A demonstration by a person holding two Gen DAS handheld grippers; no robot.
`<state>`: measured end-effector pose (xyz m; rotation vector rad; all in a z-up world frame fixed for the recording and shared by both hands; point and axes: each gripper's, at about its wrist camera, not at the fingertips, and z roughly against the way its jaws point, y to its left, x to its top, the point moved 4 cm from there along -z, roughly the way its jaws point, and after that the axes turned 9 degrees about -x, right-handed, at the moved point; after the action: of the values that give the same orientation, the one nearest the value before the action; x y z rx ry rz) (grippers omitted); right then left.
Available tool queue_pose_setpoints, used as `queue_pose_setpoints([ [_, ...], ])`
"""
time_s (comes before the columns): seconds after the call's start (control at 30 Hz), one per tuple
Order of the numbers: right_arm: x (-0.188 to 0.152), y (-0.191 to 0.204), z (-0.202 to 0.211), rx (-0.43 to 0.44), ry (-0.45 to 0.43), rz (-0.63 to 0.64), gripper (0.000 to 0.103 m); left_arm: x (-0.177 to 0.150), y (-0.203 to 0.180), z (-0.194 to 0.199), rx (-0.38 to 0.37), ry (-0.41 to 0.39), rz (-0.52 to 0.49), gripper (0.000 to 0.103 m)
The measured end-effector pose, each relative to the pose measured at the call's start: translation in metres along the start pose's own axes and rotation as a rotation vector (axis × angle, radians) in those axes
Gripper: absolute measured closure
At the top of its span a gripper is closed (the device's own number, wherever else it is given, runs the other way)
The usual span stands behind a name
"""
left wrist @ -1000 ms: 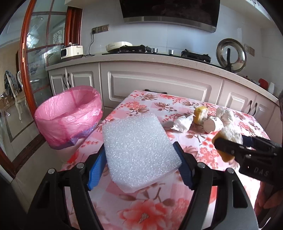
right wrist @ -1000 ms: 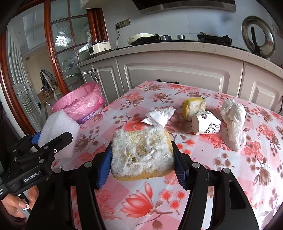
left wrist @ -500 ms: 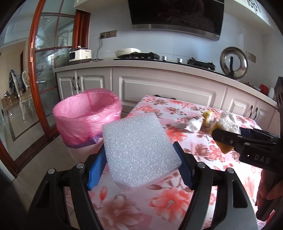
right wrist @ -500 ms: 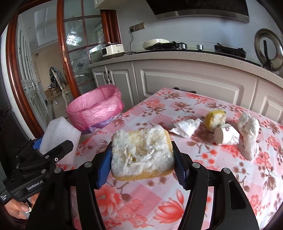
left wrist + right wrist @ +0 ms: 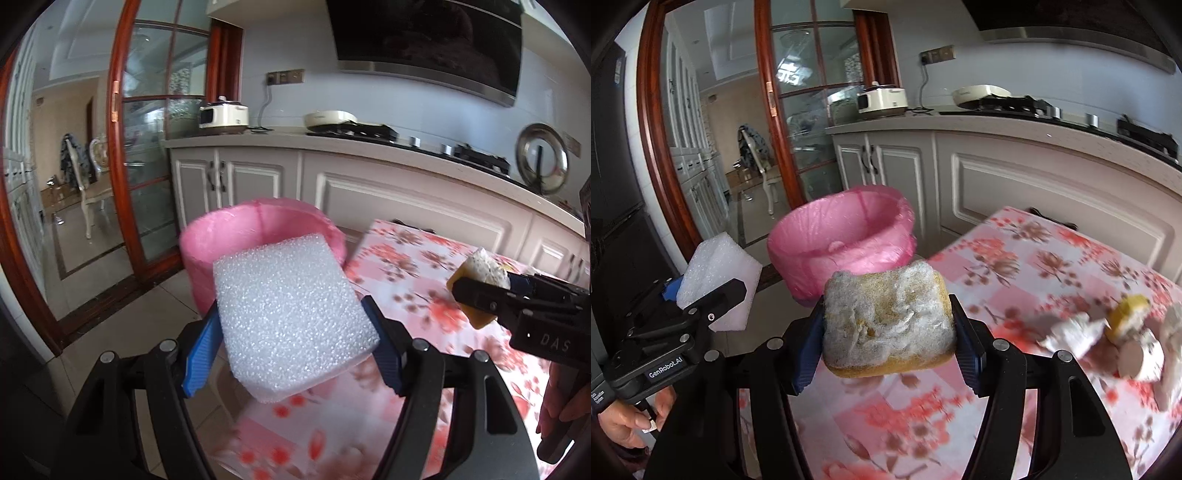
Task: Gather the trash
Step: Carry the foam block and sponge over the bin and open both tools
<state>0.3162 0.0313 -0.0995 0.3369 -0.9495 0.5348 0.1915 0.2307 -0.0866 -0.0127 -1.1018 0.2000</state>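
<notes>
Your left gripper (image 5: 291,347) is clamped on the foam (image 5: 291,317), frame center, w/ the pink bin (image 5: 221,236) just behind it. Your right gripper (image 5: 888,343) is clamped on the sponge (image 5: 886,325), center; more trash (image 5: 1108,336) sits on the table (image 5: 1015,266), right edge.

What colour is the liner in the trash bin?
Pink, on the bin liner; clearest in the right wrist view.
</notes>
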Motion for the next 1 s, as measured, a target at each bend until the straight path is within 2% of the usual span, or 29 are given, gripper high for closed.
queue_pose_setpoints([
  [0.3,0.048,0.023,-0.045,0.085,-0.017,0.028,0.044,0.042,0.042,-0.020,0.059,-0.045,-0.015,0.033],
  [0.57,0.073,0.037,-0.089,0.144,-0.006,0.059,0.043,0.076,0.074,-0.066,0.042,-0.033,-0.013,0.032],
  [0.8,0.087,0.032,-0.130,0.177,0.024,0.048,0.042,0.090,0.102,-0.119,0.041,0.005,-0.015,0.032],
  [1.0,0.094,0.039,-0.165,0.217,0.040,0.067,0.040,0.092,0.118,-0.147,0.033,0.012,-0.019,0.031],
])
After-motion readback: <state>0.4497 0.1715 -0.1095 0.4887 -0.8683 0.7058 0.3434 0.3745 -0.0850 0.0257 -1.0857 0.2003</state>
